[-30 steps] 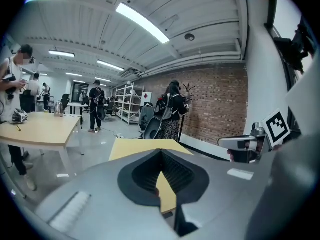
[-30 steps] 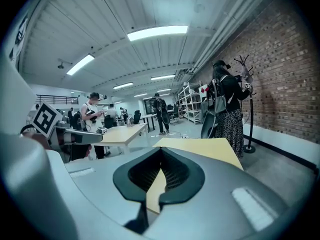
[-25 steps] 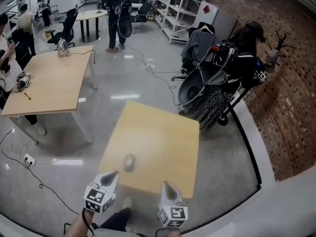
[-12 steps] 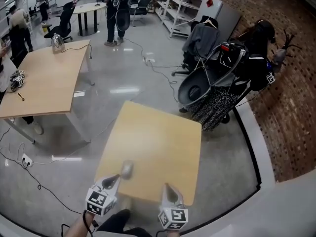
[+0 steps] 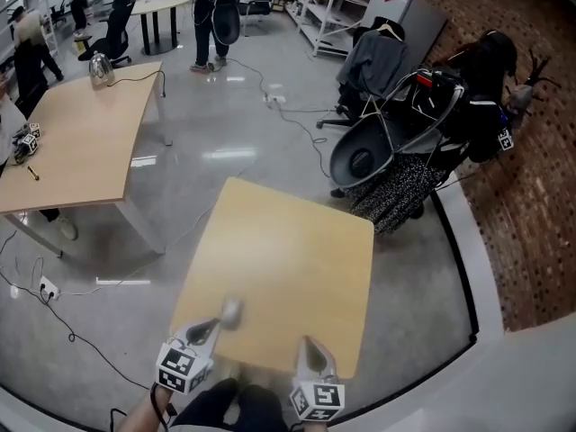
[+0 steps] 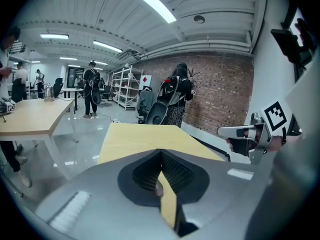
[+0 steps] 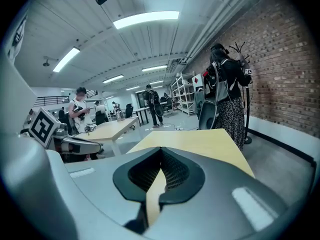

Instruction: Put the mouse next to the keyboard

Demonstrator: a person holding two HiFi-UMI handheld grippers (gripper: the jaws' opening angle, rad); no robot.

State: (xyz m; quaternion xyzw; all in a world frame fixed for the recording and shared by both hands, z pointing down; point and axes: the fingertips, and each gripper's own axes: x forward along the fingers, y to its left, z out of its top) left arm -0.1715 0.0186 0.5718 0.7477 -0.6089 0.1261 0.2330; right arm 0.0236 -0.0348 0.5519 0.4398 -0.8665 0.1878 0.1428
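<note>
- The mouse (image 5: 232, 312) sits on the yellow surface (image 5: 297, 241), close to the near edge and toward the left side; it is small and a bit blurry in the head view.
- The left gripper (image 5: 209, 327) is just beside the mouse — the mouse lies a little ahead of its tip and slightly to the right; they look very near, but I cannot tell if they touch.
- The right gripper (image 5: 307, 343) is at the near edge too, well apart from the mouse, which lies off to its left; so the left one is much nearer.
- Both grippers have their jaws pressed together with nothing between them; each gripper's own view shows no mouse in the jaws.
- The mouse looks like a little oval with its long side running away from the person, about the same way the left gripper points; I think the jaws would have to come apart first and then go around its two sides.
- I see no keyboard on this surface in any view; so where the mouse should end up is not plain yet — my guess is the job is only starting, with the mouse not yet picked up.
</note>
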